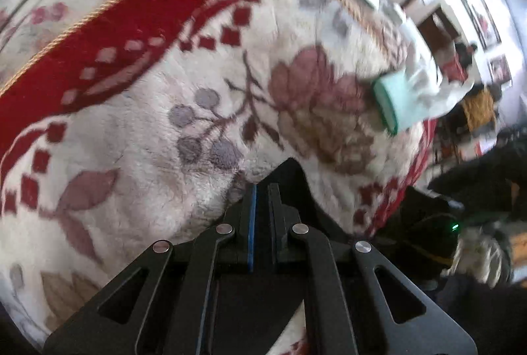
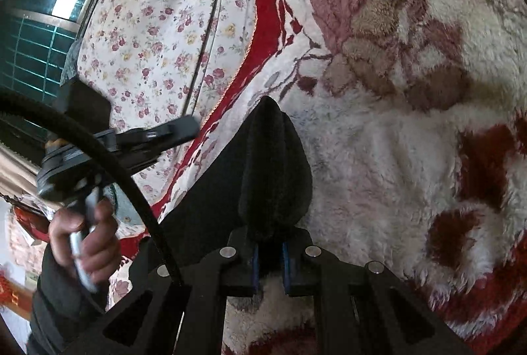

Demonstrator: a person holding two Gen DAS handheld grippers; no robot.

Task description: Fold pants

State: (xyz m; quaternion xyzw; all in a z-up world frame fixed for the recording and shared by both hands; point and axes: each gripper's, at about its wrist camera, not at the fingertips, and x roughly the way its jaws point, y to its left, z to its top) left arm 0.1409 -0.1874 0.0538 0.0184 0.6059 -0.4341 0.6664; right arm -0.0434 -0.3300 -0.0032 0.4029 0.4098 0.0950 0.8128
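A fleecy white blanket (image 1: 158, 111) with red border and faded flowers fills both views; a small-flowered sheet (image 2: 158, 25) lies beyond it at upper left of the right wrist view; a green-and-white folded cloth (image 1: 392, 101) sits on the blanket at right of the left wrist view; framed pictures (image 1: 482, 19) hang in the bright room at upper right. The left tongs (image 1: 262, 190) pinch a black fold of the pants (image 2: 273, 164), low centre; the right tongs (image 2: 270, 251) clamp a bunched ridge of them; the person's left hand (image 2: 87, 236) grips a handle at lower left.
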